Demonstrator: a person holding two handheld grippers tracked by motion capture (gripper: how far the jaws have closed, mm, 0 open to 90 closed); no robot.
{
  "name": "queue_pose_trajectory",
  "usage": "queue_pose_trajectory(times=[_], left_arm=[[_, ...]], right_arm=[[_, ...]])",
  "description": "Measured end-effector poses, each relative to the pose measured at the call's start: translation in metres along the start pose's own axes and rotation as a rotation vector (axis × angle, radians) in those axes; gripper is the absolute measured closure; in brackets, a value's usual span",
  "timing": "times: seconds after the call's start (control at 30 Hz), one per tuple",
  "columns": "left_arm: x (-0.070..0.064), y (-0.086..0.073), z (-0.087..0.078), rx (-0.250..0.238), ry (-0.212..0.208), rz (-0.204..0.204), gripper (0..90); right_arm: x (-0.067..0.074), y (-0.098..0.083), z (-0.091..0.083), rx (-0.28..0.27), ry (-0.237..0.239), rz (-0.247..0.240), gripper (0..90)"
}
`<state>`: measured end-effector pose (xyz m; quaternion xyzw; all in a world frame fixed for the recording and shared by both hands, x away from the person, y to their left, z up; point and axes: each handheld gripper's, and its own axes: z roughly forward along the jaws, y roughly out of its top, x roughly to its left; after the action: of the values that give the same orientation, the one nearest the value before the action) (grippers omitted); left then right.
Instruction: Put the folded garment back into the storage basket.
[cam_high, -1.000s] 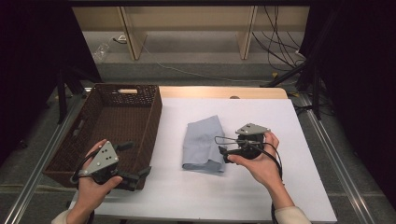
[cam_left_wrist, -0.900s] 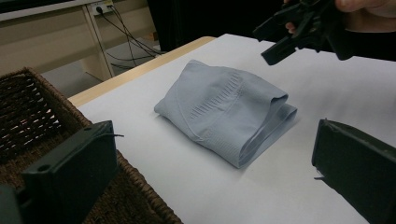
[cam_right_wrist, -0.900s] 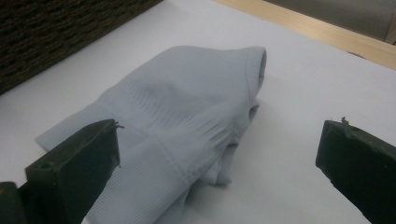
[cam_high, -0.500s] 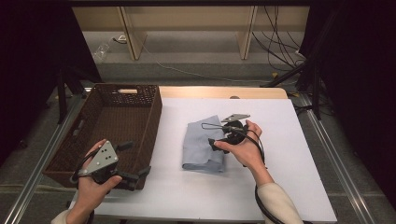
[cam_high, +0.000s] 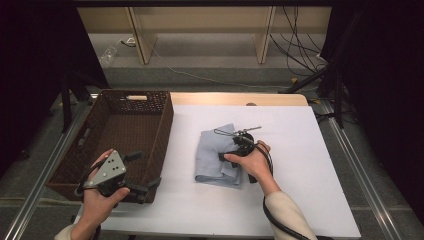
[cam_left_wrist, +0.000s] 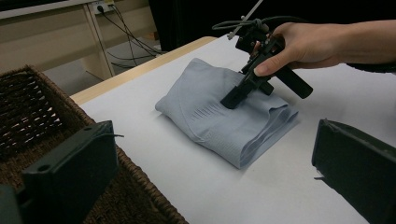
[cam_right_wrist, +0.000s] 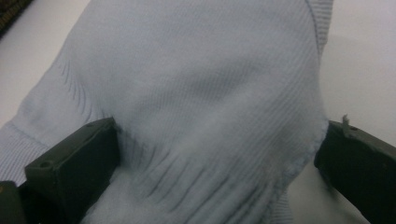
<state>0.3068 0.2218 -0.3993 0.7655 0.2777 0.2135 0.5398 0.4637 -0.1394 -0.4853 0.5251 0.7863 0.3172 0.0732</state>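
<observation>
White table (cam_high: 300, 150) bears one folded blue cloth (cam_high: 212, 155) (right tool (cam_high: 227, 156) open astride it), one basket (cam_high: 120, 130); left tool (cam_high: 142, 170) open, empty.

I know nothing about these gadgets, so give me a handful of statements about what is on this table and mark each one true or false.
1. The folded light-blue cloth lies inside the wicker basket. False: it lies on the white table, to the right of the basket.
2. The right gripper is down on the cloth, with fabric bunched between its spread jaws. True.
3. The left gripper is gripping the cloth. False: it is held open near the basket's front corner, holding nothing.
4. The basket is full of clothes. False: nothing shows in it.
5. The cloth is folded into several layers. True.
</observation>
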Motion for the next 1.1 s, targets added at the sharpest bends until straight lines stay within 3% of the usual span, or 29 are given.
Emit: queue_pose_trajectory(times=[0.13,0.17,0.27,0.3,0.33,0.43,0.53,0.9,1.1], left_arm=[[-0.001,0.0,0.001,0.0,-0.003,-0.002,0.0],[-0.001,0.0,0.001,-0.002,-0.003,0.001,0.0],[-0.002,0.001,0.001,-0.001,-0.004,-0.002,0.0],[-0.001,0.001,0.001,-0.002,-0.004,-0.003,0.0],[-0.001,0.001,0.001,-0.002,-0.004,-0.003,0.0],[-0.002,0.0,0.002,0.001,-0.005,-0.001,0.0],[-0.002,0.001,0.001,-0.002,-0.004,-0.003,0.0],[-0.001,0.001,0.0,-0.002,-0.002,0.0,0.0],[-0.001,0.001,0.0,-0.004,0.0,-0.003,0.0]], right_arm=[[0.004,0.0,-0.001,0.005,-0.035,-0.027,10.8],[0.006,0.0,-0.002,0.005,-0.029,-0.032,16.4],[0.007,0.0,-0.003,0.009,-0.025,-0.04,20.4],[0.008,0.0,-0.004,0.008,-0.015,-0.038,28.6],[0.008,0.0,-0.004,0.008,-0.015,-0.038,28.6],[0.012,0.0,-0.007,0.016,0.025,-0.026,50.4],[0.014,0.0,-0.008,0.015,0.051,-0.015,58.0],[0.016,0.004,-0.017,0.003,0.096,0.059,62.4],[0.021,0.008,-0.031,-0.044,0.111,0.082,62.8]])
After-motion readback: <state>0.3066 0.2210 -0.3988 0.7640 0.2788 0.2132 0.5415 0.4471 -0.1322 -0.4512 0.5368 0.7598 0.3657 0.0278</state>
